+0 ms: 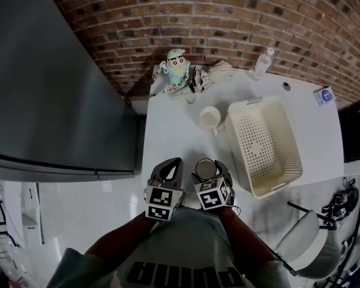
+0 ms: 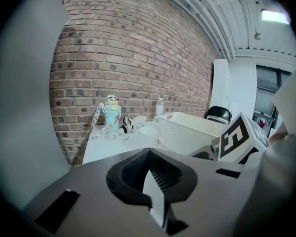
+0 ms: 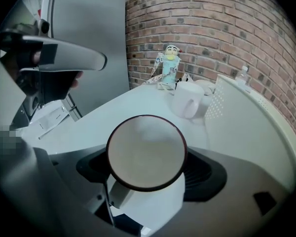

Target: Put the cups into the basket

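Your right gripper (image 1: 209, 170) pinches the dark-rimmed cup (image 3: 146, 152) at the desk's (image 1: 168, 137) near edge; next, carry it over the basket (image 1: 261, 146) (left gripper (image 1: 168, 171) pressed together, empty).

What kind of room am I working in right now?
Probably a loft-style office or workshop rather than a home: an exposed brick wall, a white table with a swivel chair beside it, and bare ceiling pipes with a strip light.
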{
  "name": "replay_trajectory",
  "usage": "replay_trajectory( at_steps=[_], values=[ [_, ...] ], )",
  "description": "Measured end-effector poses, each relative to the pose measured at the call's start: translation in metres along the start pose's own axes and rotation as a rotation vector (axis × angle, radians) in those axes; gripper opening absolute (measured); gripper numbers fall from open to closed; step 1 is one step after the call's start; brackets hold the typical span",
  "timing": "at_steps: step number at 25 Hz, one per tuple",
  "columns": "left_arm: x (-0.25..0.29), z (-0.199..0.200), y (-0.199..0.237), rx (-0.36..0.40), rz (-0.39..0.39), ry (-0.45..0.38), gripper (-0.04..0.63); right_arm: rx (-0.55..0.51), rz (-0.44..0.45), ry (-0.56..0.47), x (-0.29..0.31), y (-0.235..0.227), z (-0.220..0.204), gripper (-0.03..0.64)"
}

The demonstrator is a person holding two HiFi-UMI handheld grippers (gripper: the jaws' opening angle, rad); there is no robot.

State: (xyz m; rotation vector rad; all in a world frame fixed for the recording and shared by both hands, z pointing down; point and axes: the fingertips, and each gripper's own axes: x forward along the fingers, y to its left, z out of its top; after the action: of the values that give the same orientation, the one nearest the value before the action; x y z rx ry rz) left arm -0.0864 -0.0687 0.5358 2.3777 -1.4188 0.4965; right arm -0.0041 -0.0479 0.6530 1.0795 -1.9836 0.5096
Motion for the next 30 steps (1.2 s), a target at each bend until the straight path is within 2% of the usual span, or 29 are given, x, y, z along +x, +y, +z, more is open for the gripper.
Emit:
replay_trajectory(
  at_steps=[14, 21, 30],
  values=[
    [-0.003, 0.002, 0.001, 0.007, 0.007, 0.002, 0.006, -0.002, -0.017, -0.042, -0.003, -0.003, 0.004, 0.387],
    [-0.004, 0.010, -0.002, -0.008, 0.001, -0.016, 0.006, 0.076, -0.017, -0.136, -0.042, -0.009, 0.042, 0.387],
    [0.001, 0.045, -0.017, -0.019, -0.032, -0.072, 0.006, 0.169, -0.033, -0.259, -0.110, -0.029, 0.090, 0.387]
  ],
)
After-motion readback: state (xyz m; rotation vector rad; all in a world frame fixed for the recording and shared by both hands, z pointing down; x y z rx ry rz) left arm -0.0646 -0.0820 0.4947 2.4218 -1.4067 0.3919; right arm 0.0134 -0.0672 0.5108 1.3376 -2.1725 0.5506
